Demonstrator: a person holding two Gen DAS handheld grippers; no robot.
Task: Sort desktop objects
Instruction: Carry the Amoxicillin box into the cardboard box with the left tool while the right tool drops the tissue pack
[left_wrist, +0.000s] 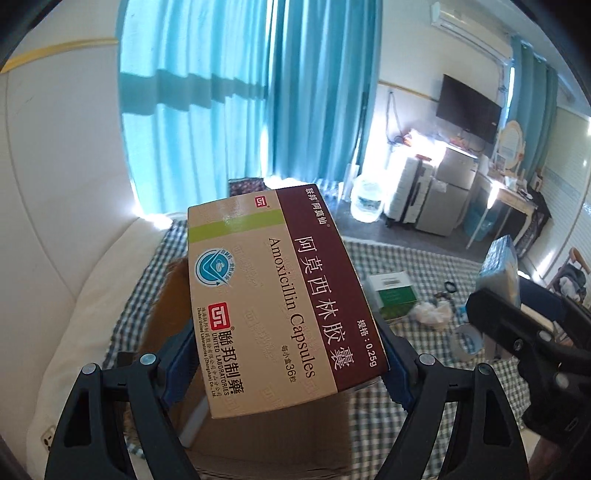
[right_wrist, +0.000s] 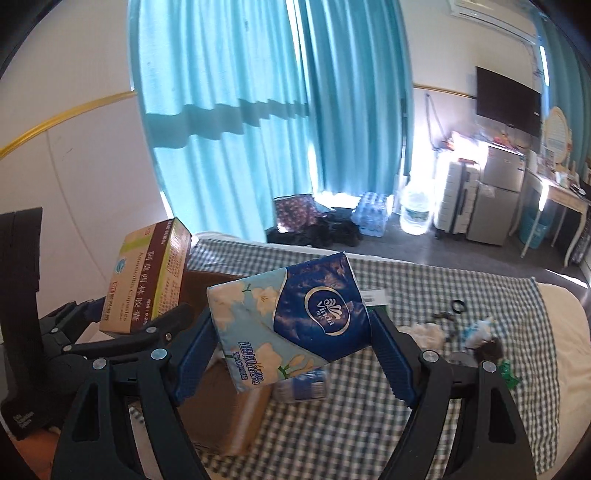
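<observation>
My left gripper (left_wrist: 286, 363) is shut on a beige and maroon Amoxicillin capsule box (left_wrist: 273, 295) and holds it in the air above a brown cardboard box (left_wrist: 280, 428). My right gripper (right_wrist: 291, 345) is shut on a blue Vinda tissue pack (right_wrist: 291, 317), also held above the checked cloth (right_wrist: 424, 295). In the right wrist view the capsule box (right_wrist: 147, 273) and the left gripper (right_wrist: 125, 332) are to the left. In the left wrist view the right gripper (left_wrist: 495, 295) with the tissue pack (left_wrist: 500, 266) is at the right.
A green and white box (left_wrist: 393, 293), crumpled white plastic (left_wrist: 432, 312), a tape roll (left_wrist: 467, 343), a black ring (right_wrist: 459, 305) and small bits lie on the checked cloth. The cardboard box (right_wrist: 229, 402) and a plastic bottle (right_wrist: 303, 384) lie under the tissue pack. A white pillow (left_wrist: 92, 302) is at the left.
</observation>
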